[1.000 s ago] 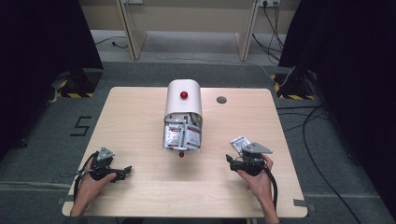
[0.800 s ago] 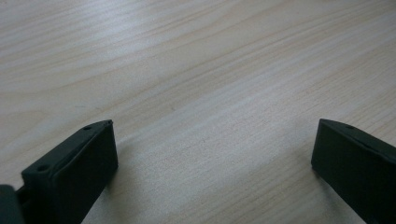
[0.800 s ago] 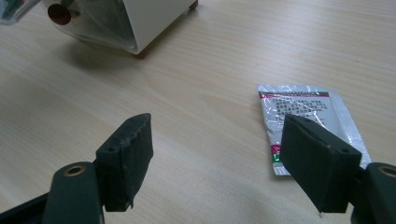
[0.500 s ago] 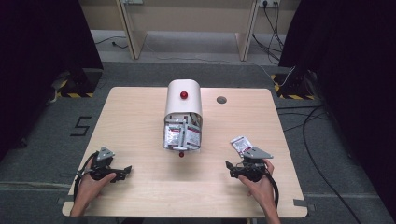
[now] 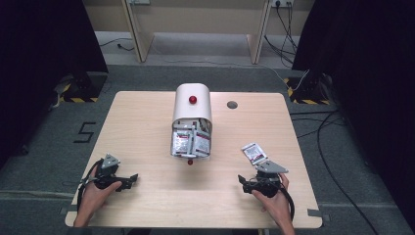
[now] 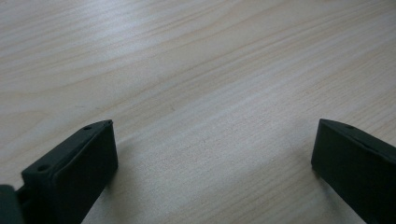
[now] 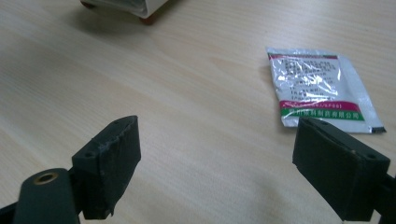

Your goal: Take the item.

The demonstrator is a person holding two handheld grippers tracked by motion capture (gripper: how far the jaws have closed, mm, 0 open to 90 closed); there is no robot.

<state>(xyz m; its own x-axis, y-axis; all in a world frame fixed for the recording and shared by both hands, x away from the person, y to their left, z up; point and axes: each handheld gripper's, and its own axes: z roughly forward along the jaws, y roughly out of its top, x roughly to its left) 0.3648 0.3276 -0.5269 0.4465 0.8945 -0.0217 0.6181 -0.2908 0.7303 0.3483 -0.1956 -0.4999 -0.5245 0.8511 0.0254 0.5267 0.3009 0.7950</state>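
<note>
A white sachet with red and green bands (image 5: 254,152) (image 7: 322,88) lies flat on the table near its right side. My right gripper (image 5: 243,182) (image 7: 217,126) rests just in front of it, near the table's front edge. Its jaws have just been opening and stand open, with only bare wood between them. A white round-topped container (image 5: 192,112) with a red knob lies mid-table, its mouth packed with several similar sachets (image 5: 191,142). My left gripper (image 5: 132,180) (image 6: 215,123) rests open at the front left over bare wood.
The light wooden table (image 5: 147,122) has a small grey round cap (image 5: 232,104) behind the container. The container's red foot (image 7: 147,19) shows at the top of the right gripper view. Cables run over the grey floor to the right of the table.
My right gripper has eased back a little toward the front edge, away from the sachet, which stays flat on the table. The left hand has not moved.
</note>
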